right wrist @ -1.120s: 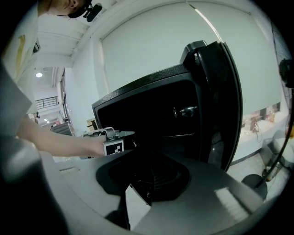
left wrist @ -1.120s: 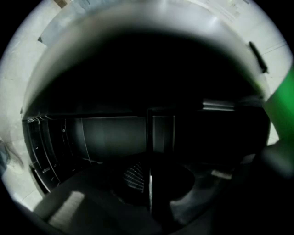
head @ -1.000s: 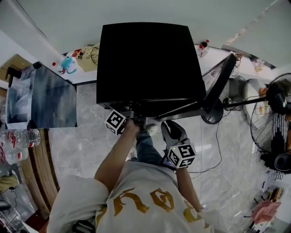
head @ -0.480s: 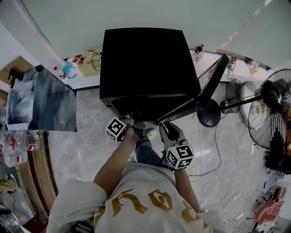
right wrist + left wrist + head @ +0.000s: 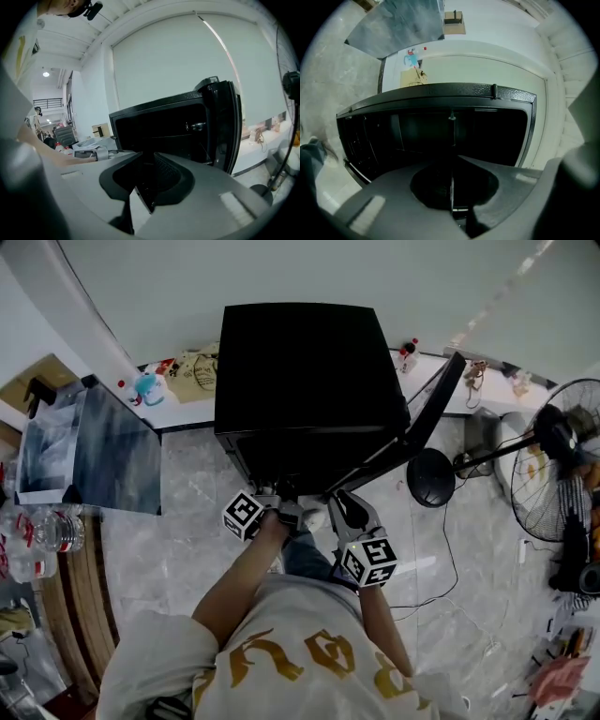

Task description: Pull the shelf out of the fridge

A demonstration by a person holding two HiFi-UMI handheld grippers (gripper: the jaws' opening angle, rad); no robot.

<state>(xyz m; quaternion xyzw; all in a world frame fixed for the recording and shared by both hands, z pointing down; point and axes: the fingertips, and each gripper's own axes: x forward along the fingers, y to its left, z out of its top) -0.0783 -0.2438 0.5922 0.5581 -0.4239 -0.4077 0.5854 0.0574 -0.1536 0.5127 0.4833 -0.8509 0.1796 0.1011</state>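
A black mini fridge [image 5: 305, 371] stands on the floor with its door [image 5: 427, 423] swung open to the right. Both grippers reach into its open front. The shelf shows only as a thin dark edge [image 5: 451, 187] running between the jaws of my left gripper [image 5: 452, 161], which are shut on it. In the head view that left gripper [image 5: 281, 502] sits at the fridge's lower front lip. My right gripper [image 5: 342, 504] is beside it. Its jaws are closing around the shelf's thin edge [image 5: 143, 197], and a gap still shows beside one pad of the right gripper [image 5: 147, 157].
A standing fan [image 5: 562, 442] and a round black stand base [image 5: 431, 476] are at the right, with cables [image 5: 450, 549] across the floor. A grey panel [image 5: 89, 451] and water bottles [image 5: 42, 531] are at the left. A low white ledge [image 5: 178, 395] runs behind the fridge.
The head view has shifted a little, so the fridge sits slightly lower and further right in frame. Both grippers stay at the fridge's open front.
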